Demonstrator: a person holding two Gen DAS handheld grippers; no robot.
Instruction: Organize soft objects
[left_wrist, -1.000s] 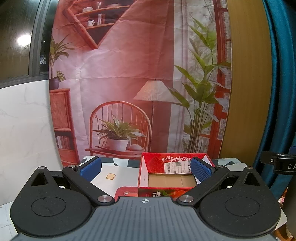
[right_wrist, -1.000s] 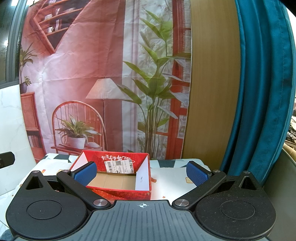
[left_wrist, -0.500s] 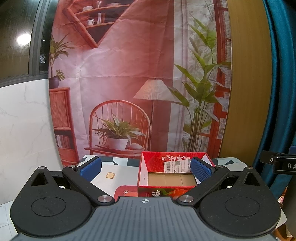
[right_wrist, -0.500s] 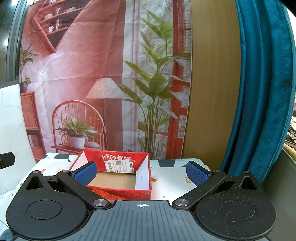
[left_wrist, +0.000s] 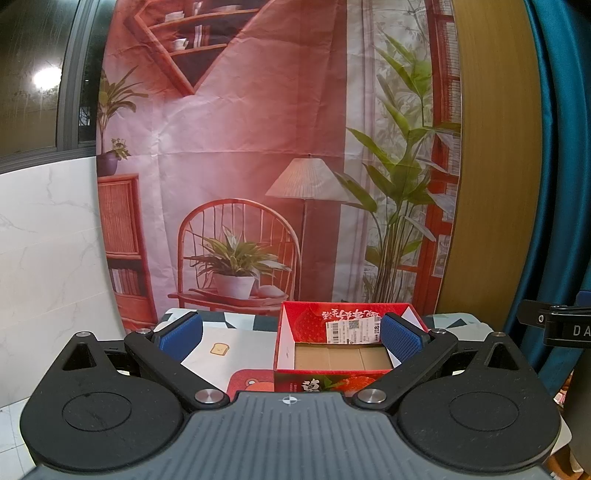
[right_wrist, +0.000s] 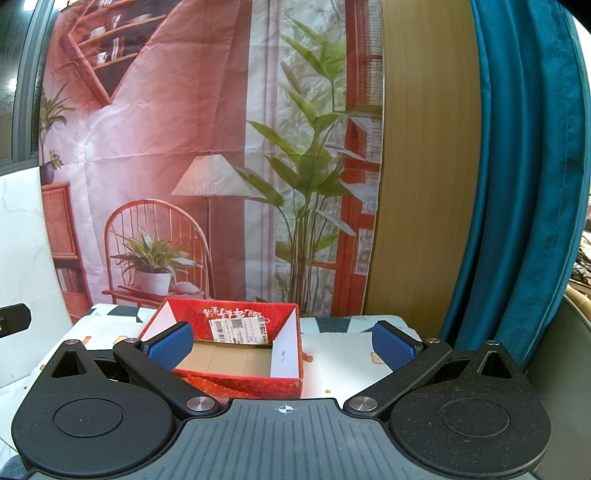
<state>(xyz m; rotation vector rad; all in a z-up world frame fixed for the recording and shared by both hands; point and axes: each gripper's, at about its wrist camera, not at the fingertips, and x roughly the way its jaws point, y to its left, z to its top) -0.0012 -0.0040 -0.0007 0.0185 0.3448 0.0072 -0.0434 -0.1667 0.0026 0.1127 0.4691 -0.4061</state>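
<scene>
Tongs left (left_wrist: 291, 334) and right (right_wrist: 284, 341) gape, released, above open red box (right_wrist: 236, 345).

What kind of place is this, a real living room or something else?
Probably a staged recording corner, not a real living room. The chair, lamp and plants are only printed on a creased backdrop. In front of it stands a cloth-covered table with an open red box, beside a teal curtain.

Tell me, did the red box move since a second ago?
No. The red box sits at the same spot against the backdrop's printed chair in both views.
</scene>
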